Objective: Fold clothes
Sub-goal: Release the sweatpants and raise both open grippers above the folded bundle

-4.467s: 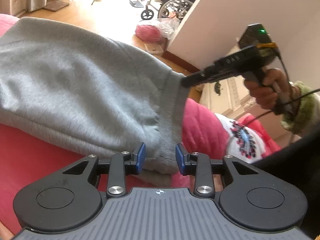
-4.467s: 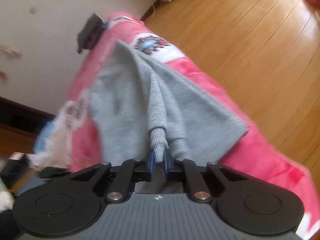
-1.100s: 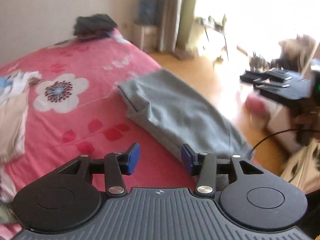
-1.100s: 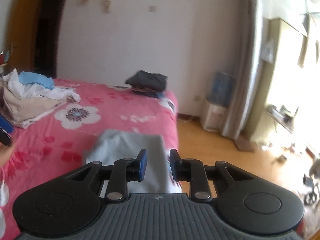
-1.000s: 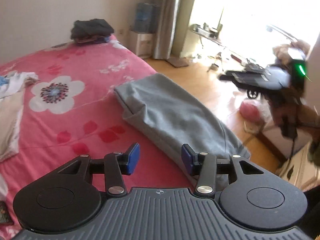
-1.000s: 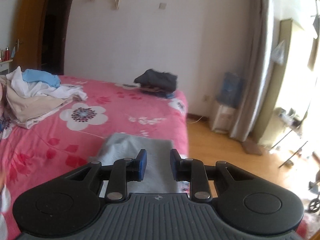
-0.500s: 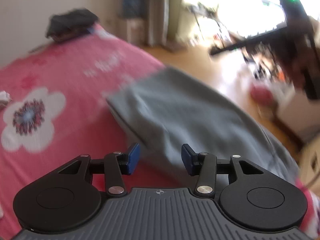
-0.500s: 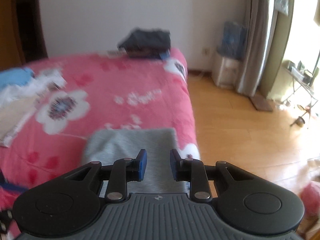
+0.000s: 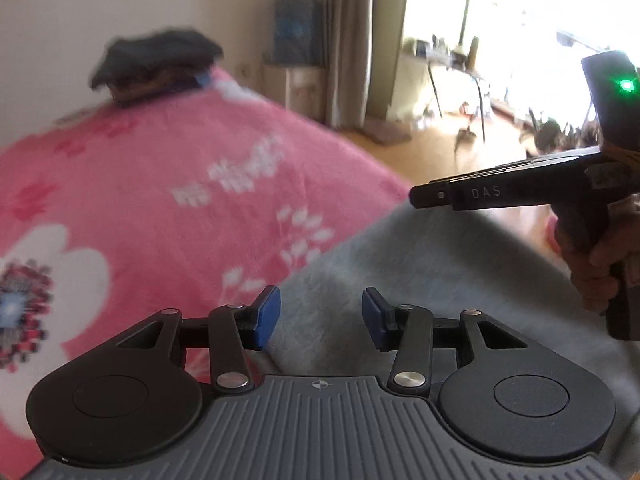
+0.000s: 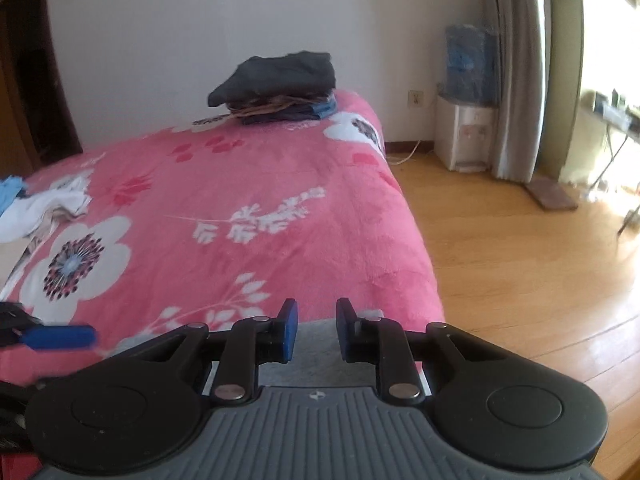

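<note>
The folded grey garment (image 9: 420,280) is seen lying at the near corner of the pink floral bedspread (image 9: 160,184). In the left wrist view its broad upper surface is shown, the long axis running from lower left to upper right along the bed's edge. In the right wrist view only a narrow grey strip (image 10: 316,354) is visible behind the fingers.

The left gripper (image 9: 316,318) is held with its fingers spread above the cloth, nothing pinched. The right gripper (image 10: 316,330) is shown with jaws narrowly apart and closing, no cloth gripped.

A stack of dark clothes (image 10: 276,84) is seen at the far end, loose laundry (image 10: 36,208) at the left.
</note>
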`<state>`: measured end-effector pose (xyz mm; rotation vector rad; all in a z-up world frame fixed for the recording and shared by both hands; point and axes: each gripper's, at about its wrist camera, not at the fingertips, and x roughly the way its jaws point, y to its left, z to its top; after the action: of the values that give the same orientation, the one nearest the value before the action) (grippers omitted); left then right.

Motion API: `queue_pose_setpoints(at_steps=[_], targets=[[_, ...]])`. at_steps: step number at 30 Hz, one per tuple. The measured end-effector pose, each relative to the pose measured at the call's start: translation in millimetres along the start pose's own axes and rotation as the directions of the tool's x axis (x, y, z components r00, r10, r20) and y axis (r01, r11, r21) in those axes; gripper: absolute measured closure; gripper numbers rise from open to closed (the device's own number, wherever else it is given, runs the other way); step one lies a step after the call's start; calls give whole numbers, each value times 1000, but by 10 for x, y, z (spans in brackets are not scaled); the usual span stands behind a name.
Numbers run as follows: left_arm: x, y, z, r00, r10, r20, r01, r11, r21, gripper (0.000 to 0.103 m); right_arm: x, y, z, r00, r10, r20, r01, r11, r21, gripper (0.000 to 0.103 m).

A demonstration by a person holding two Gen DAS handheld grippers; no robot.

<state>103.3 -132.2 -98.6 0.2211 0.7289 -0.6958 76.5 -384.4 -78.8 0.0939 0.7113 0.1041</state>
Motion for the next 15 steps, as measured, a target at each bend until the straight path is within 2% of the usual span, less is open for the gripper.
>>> queue_pose_setpoints(at_steps=[3, 6, 9, 11, 13, 15], targets=[[200, 96, -151, 1000, -1, -4, 1, 1000, -4, 57, 338, -155, -205, 997, -47, -67, 49, 998, 31, 84], [154, 153, -198, 999, -36, 23, 36, 999, 6, 57, 319, -272, -265, 999, -16, -46, 20, 995, 94, 83], [126, 260, -159, 996, -83, 19, 83, 997, -3, 58, 237, -318, -209, 998, 8, -69, -3, 997, 76, 82], [48, 328, -126, 994, -100, 32, 101, 995, -15, 58, 65, -449, -110, 997, 40, -67, -29, 987, 158, 82], [-95, 407, -91, 989, -135, 60, 139, 989, -59, 58, -299, -568, -36, 997, 74, -3, -71, 973, 219, 82], [-247, 491, -30, 977, -193, 91, 203, 972, -116, 58, -778, -643, 24, 994, 86, 66, -99, 968, 229, 82]])
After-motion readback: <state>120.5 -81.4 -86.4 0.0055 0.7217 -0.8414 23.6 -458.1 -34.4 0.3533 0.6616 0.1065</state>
